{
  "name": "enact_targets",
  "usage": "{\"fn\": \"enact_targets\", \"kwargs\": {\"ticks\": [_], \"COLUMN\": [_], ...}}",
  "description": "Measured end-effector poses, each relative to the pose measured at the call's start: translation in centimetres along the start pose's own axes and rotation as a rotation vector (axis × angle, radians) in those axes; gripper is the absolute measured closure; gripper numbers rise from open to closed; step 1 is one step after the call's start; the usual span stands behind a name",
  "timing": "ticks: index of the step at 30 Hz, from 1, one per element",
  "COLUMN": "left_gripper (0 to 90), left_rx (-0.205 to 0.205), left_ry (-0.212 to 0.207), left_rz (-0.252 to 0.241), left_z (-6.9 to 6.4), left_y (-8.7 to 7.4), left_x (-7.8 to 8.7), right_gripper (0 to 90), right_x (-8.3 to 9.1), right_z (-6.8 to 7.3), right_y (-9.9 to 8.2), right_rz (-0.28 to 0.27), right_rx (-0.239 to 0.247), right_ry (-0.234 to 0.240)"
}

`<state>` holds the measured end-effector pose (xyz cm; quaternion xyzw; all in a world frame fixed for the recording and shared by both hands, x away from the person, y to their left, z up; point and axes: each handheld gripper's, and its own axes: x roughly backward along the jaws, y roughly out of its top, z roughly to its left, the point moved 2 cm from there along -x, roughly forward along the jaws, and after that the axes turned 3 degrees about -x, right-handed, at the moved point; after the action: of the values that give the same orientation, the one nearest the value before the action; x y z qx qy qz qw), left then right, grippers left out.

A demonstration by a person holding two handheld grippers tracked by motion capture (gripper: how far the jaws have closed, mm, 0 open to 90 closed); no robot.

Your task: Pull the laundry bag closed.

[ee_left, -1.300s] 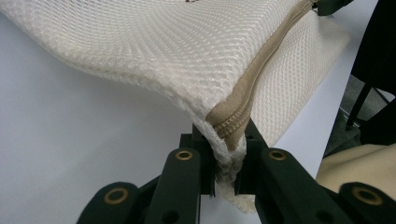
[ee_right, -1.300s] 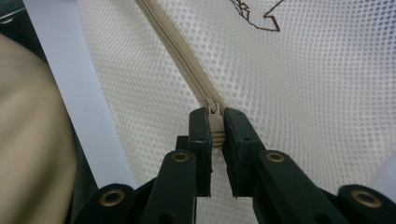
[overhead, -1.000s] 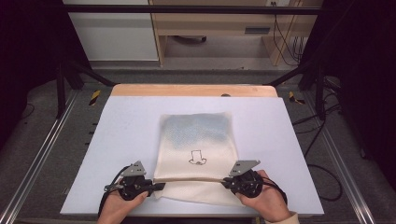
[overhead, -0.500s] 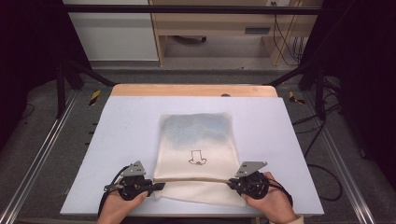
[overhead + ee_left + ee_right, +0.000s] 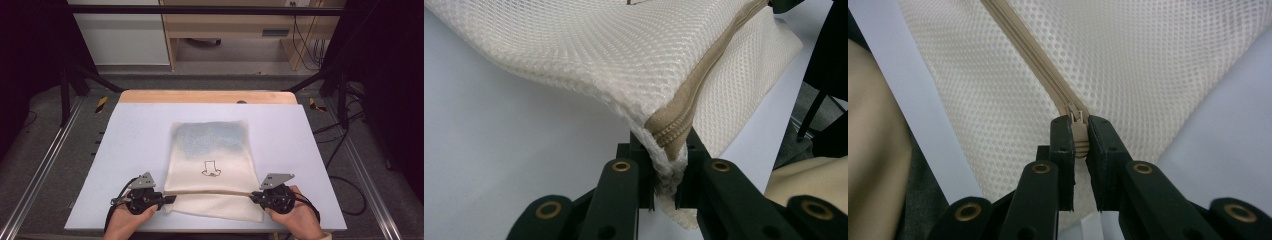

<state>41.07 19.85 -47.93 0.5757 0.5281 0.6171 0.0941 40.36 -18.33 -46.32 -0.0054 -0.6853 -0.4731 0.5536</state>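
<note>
1. The bench (image 5: pixel 125 150) is a pale flat surface on which the mesh bag (image 5: pixel 212 165) is laid, stretching away from both tongs toward the far side, with its near edge drawn between them.
2. The mesh bag is judged to be light, soft and limp: in the left gripper view its cloth (image 5: pixel 589 50) is seen sagging in a curve where it is lifted. No stiffness is to be relied on, so the cloth must be kept taut between two holds.
3. The zip (image 5: pixel 1033 60) is a beige band sewn across the bag near its near edge, running from one pair of tongs to the other. It is judged to be the firmest line to pull along.
4. The left tongs (image 5: pixel 666 172) are pressed together, pinching the bag's corner at the zip's end; this hold anchors the cloth.
5. The right tongs (image 5: pixel 1078 145) are pressed together on the zip pull (image 5: pixel 1077 131), a small smooth tab judged liable to slip unless gripped squarely.
</note>
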Motion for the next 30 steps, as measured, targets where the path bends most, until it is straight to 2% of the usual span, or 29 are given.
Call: {"fn": "enact_targets", "kwargs": {"ticks": [7,15,17,18,19,22,23,24,27,30], "left_gripper": [81.8,81.4,78.7,72.5,64.7,40.4,35.3,31.4,20.6,15.7], "left_rx": [0.000,-0.003,0.003,0.018,0.032,0.069,0.073,0.073,0.081,0.061], "left_ry": [0.004,0.015,0.015,0.013,0.026,0.060,0.079,0.110,0.167,0.217], "left_rz": [-0.001,0.010,0.002,0.002,-0.003,-0.007,-0.007,-0.005,-0.029,-0.036], "left_z": [-0.1,-0.3,-0.4,-0.4,-0.3,0.0,0.1,0.2,0.7,1.1], "left_y": [0.0,0.0,0.0,0.0,-0.1,-0.3,-0.4,-0.4,-0.2,0.3], "left_x": [0.1,0.2,0.3,0.4,0.6,1.4,1.7,2.1,3.2,4.0], "right_gripper": [82.2,82.1,82.0,81.6,78.7,57.5,49.4,42.0,28.4,19.1], "right_x": [0.4,0.2,0.1,0.1,0.1,0.2,0.3,0.4,0.8,1.1], "right_z": [-0.8,-0.8,-0.7,-0.7,-0.7,-0.7,-0.7,-0.7,-0.7,-1.0], "right_y": [-1.1,-1.4,-1.4,-1.3,-1.3,-0.9,-0.7,-0.4,0.7,2.1], "right_rz": [0.016,0.024,0.025,0.023,0.023,-0.016,-0.035,-0.051,-0.083,-0.119], "right_rx": [-0.027,-0.037,-0.039,-0.042,-0.047,-0.059,-0.063,-0.079,-0.096,-0.103], "right_ry": [-0.031,-0.022,-0.024,-0.018,-0.021,-0.039,-0.051,-0.064,-0.108,-0.151]}}
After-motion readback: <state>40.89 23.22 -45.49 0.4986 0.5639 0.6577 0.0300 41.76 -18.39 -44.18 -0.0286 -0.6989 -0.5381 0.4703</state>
